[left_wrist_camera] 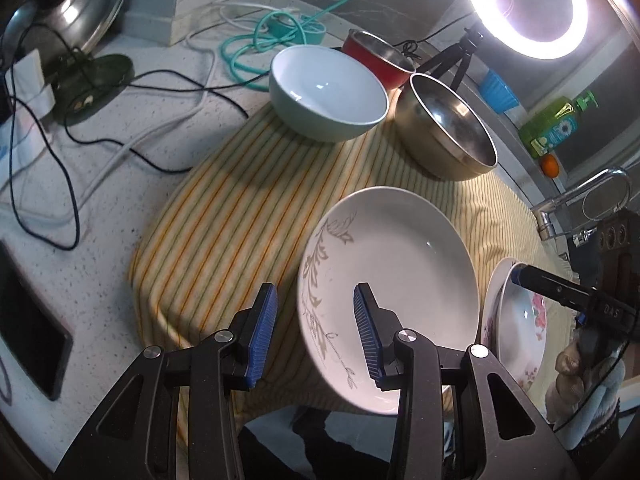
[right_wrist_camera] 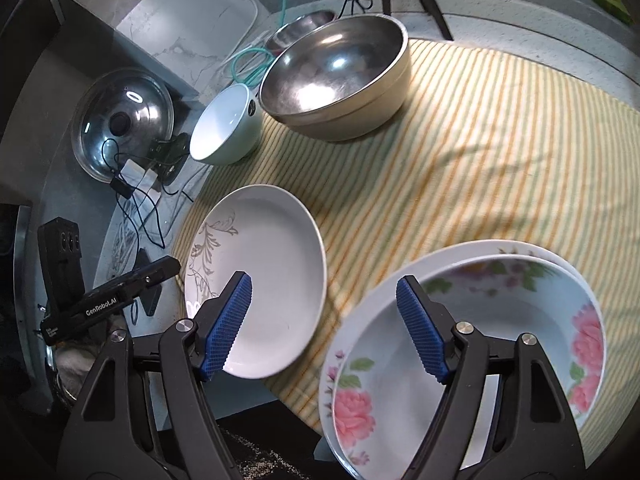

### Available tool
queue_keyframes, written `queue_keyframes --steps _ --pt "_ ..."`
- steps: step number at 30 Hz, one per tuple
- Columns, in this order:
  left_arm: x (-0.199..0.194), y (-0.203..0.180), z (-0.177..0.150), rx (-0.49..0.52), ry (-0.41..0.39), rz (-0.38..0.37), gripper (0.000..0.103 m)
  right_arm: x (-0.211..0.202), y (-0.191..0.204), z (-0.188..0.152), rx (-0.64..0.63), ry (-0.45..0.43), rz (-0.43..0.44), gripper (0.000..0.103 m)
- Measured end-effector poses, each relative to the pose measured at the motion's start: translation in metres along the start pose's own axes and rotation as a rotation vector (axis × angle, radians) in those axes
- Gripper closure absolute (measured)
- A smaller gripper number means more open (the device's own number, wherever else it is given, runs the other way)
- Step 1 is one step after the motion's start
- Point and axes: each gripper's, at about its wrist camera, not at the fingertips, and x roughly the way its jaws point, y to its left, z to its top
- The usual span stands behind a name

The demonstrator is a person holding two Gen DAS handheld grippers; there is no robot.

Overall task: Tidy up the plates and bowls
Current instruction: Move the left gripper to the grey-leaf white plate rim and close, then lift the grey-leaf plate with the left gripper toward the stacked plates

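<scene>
1. Plates and bowls are spread over a striped yellow cloth (left_wrist_camera: 240,208) laid on a speckled tabletop (left_wrist_camera: 120,168).
2. A white plate with a grey leaf pattern (left_wrist_camera: 400,280) is seen near the front edge of the cloth, and its left rim falls between the jaws of the left gripper (left_wrist_camera: 316,332); whether the pads touch it cannot be told, and the jaws are parted partway with nothing gripped.
3. Two flowered plates (right_wrist_camera: 480,320), one stacked in the other, are placed at the right front corner of the cloth, just beside the leaf plate.
4. The right gripper (right_wrist_camera: 324,320) is held above the gap between the leaf plate and the stack, its jaws wide apart and empty.
5. A pale blue bowl (left_wrist_camera: 328,92) and a large steel bowl (left_wrist_camera: 444,128) are found side by side at the far edge of the cloth, with a red bowl (left_wrist_camera: 376,60) behind them.
6. Cables (left_wrist_camera: 120,148), a pot lid (left_wrist_camera: 80,4) and a lit ring lamp (left_wrist_camera: 528,4) are visible beyond the cloth.
</scene>
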Motion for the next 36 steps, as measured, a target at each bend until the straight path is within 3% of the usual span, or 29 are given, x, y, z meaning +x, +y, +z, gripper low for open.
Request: queue_keyframes --steps 6,12,14,22,36 --pt "0.009 0.007 -0.007 -0.036 0.029 -0.031 0.066 0.024 0.005 0.009 -0.02 0.061 0.009 0.041" --pt "0.016 0.012 -0.01 -0.047 0.043 -0.048 0.075 0.043 0.011 0.013 -0.041 0.107 -0.01 0.056" --pt "0.017 0.012 -0.01 -0.045 0.047 -0.05 0.077 0.048 0.01 0.013 -0.044 0.122 -0.017 0.067" --pt "0.022 0.013 -0.012 -0.044 0.06 -0.071 0.083 0.064 0.012 0.01 -0.051 0.164 -0.028 0.084" --pt "0.02 0.006 -0.008 -0.023 0.053 -0.066 0.085 0.061 0.015 0.008 -0.04 0.157 -0.033 0.085"
